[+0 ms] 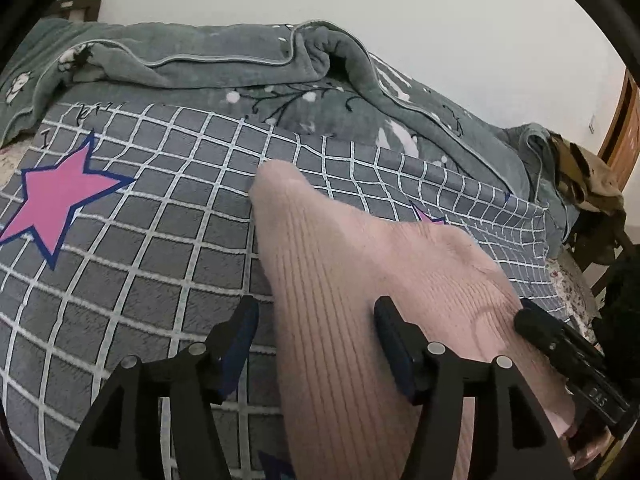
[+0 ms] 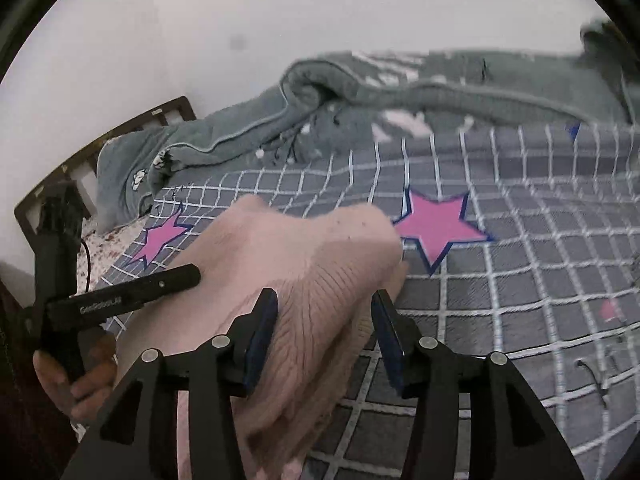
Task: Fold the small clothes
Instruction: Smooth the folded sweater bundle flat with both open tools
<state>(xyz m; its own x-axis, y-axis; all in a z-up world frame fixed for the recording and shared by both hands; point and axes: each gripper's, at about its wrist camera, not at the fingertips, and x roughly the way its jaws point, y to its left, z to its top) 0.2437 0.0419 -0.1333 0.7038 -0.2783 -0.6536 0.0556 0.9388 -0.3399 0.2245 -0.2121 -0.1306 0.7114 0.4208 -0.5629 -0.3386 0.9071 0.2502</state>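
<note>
A pale pink ribbed knit garment [image 1: 360,280] lies bunched on the grey checked bedspread [image 1: 140,248]. In the left wrist view my left gripper [image 1: 316,308] stands open over it. The fabric runs between the two blue pads, with a gap at the left pad. My right gripper [image 1: 536,324] reaches in from the right edge onto the same garment. In the right wrist view my right gripper [image 2: 325,300] is open, a wrinkled fold of the pink garment [image 2: 320,264] loose between its pads. My left gripper [image 2: 176,280] lies against the garment's left side, held by a hand [image 2: 80,376].
A grey-green blanket [image 1: 240,64] is heaped along the back of the bed against a white wall. Pink stars [image 2: 436,228] mark the bedspread. A wooden headboard [image 2: 120,132] stands at the left, and a chair with draped clothes [image 1: 588,184] at the far right.
</note>
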